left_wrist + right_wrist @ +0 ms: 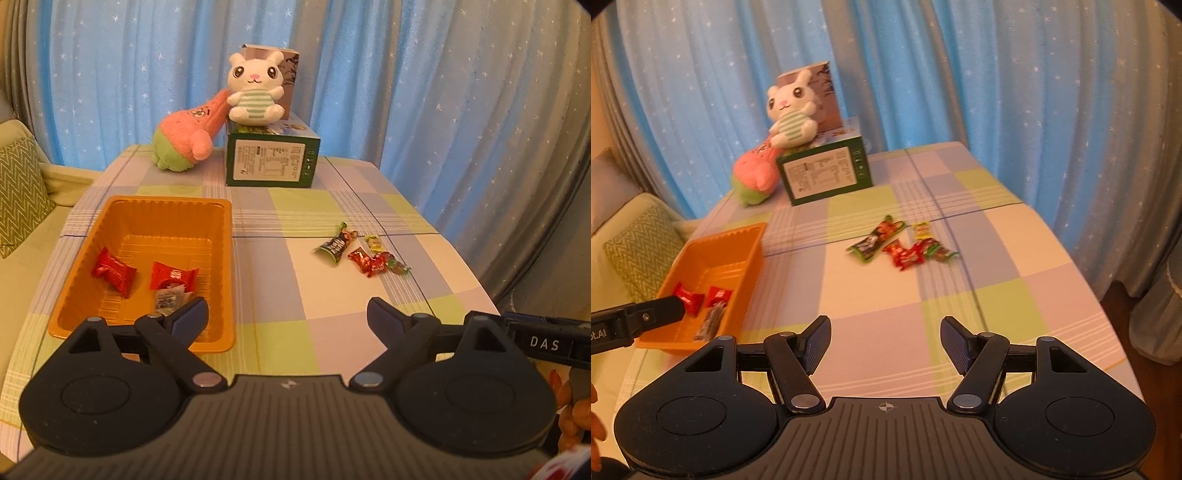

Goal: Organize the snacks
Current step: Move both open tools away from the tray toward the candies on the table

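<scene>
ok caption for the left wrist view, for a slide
Open left tongs over the table; three snacks in the orange tray, loose candies to its right.

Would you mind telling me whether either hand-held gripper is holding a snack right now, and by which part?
Nothing is held: the left hand-held gripper and right hand-held gripper are both open and empty.

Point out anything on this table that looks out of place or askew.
The pink and green plush lies tipped over, leaning against the green box. A cluster of wrapped snacks still sits loose on the tablecloth, apart from the orange tray. Nothing looks spilled or damaged.
</scene>
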